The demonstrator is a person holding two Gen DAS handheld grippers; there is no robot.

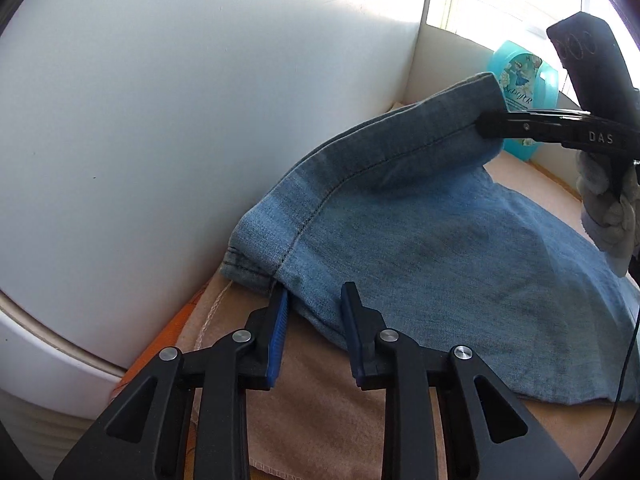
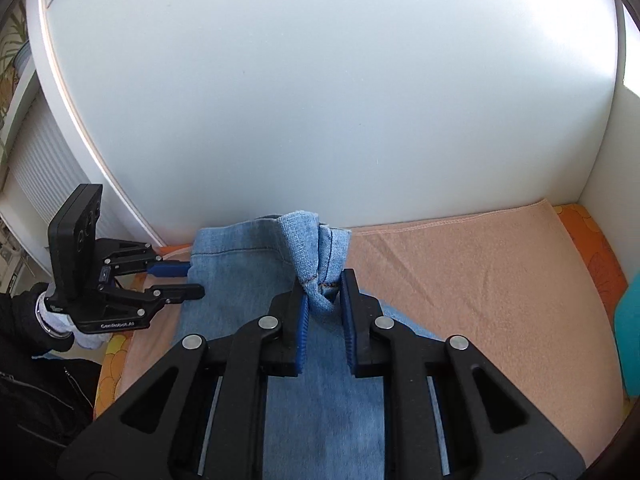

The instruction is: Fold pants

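Note:
Light blue denim pants (image 1: 440, 248) lie on a peach towel (image 1: 320, 400) against a white panel. My left gripper (image 1: 314, 300) is open at the near hem corner, its jaws apart, with the left blue pad touching the cloth edge. In the right wrist view it (image 2: 192, 280) sits at the left edge of the pants (image 2: 248, 272). My right gripper (image 2: 324, 292) is shut on a bunched hem corner and holds it lifted above the towel (image 2: 480, 280). In the left wrist view the right gripper (image 1: 486, 126) grips the raised edge at upper right.
A white panel (image 1: 180, 100) stands right behind the pants. A teal plastic container (image 1: 520, 80) stands at the far right by a window. An orange patterned sheet (image 2: 592, 248) shows under the towel. A radiator (image 2: 36, 168) is on the left.

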